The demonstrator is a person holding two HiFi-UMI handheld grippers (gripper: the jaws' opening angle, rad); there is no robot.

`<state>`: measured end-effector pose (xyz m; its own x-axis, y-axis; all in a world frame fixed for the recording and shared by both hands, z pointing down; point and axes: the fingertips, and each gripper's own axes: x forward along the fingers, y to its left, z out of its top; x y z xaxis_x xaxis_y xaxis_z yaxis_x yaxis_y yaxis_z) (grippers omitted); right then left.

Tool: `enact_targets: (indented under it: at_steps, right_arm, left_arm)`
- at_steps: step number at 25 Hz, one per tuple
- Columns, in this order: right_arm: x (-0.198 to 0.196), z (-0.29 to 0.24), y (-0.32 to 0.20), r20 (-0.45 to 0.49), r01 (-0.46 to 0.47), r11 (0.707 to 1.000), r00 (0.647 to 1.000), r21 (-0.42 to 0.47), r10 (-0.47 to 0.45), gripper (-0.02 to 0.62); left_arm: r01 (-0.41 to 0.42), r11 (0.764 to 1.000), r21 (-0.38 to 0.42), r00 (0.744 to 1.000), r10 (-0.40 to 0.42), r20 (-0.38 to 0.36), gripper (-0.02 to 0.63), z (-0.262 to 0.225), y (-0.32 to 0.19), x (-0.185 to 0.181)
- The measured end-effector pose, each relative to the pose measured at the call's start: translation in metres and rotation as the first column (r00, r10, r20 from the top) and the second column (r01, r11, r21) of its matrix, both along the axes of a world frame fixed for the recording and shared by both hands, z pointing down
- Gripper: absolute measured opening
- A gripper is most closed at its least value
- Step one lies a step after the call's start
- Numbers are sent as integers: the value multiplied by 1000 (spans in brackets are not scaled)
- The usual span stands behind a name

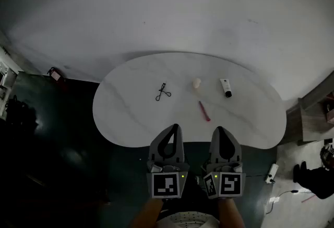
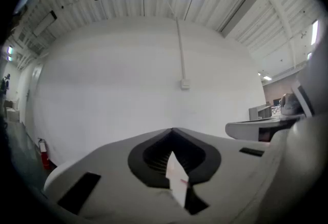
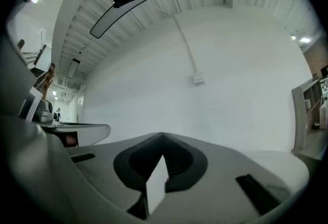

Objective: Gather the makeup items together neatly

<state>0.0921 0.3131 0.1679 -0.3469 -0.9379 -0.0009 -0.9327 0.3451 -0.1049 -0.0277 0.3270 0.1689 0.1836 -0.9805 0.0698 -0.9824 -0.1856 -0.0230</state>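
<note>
1. Two hand-held grippers sit closest to the head camera, side by side at the bottom of its view. Both point level and away from the person, toward a white wall (image 1: pixel 156 8).
2. The left hand-held gripper (image 1: pixel 174 127) has its jaws pressed together to a point, with nothing between them. Its own view shows only the wall beyond.
3. The right hand-held gripper (image 1: pixel 219 129) is closed in the same way and also empty.
4. Each carries a cube with black-and-white square markers (image 1: pixel 167 184) at its near end.
5. In the head view, both tips overlap the near edge of a white, rounded marble desk (image 1: pixel 125 117), which stands on a dark floor (image 1: pixel 52 159).
6. Four makeup items lie apart from one another on the desk, all beyond the jaws.
7. A black eyelash curler (image 1: pixel 163 92) lies furthest left. Its long axis runs near to far, leaning slightly right at the far end.
8. A small cream-coloured piece (image 1: pixel 196 83) sits in the middle, too small to identify.
9. A white tube (image 1: pixel 225 87) lies to the right. Its long axis runs near to far, and its black cap points toward the person.
10. A slim red stick (image 1: pixel 204 111) lies nearest the grippers, slanting from far-left to near-right.
</note>
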Motion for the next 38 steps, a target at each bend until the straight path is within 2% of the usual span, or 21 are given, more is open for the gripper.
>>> enact_targets:
  at_steps: [5,15,28,38]
  right_arm:
    - [-3,1,-2,-9,1,1000,1000,3,-1,2]
    - [-3,3,-7,14,7,1000,1000,0,-7,3]
    - [14,17,0,28,43,998,999,-44,-42,17]
    - [10,29,9,37,102,993,994,-65,-100,17]
  left_arm:
    - [-7,1000,6,1000,7,22,34,-1,-3,-2]
    - [2,1000,-6,1000,-2,3,34,3,-8,-2]
    - [56,998,-40,998,-56,-14,34,17,-1,13]
    - [107,992,-68,994,-109,-26,34,31,16,14]
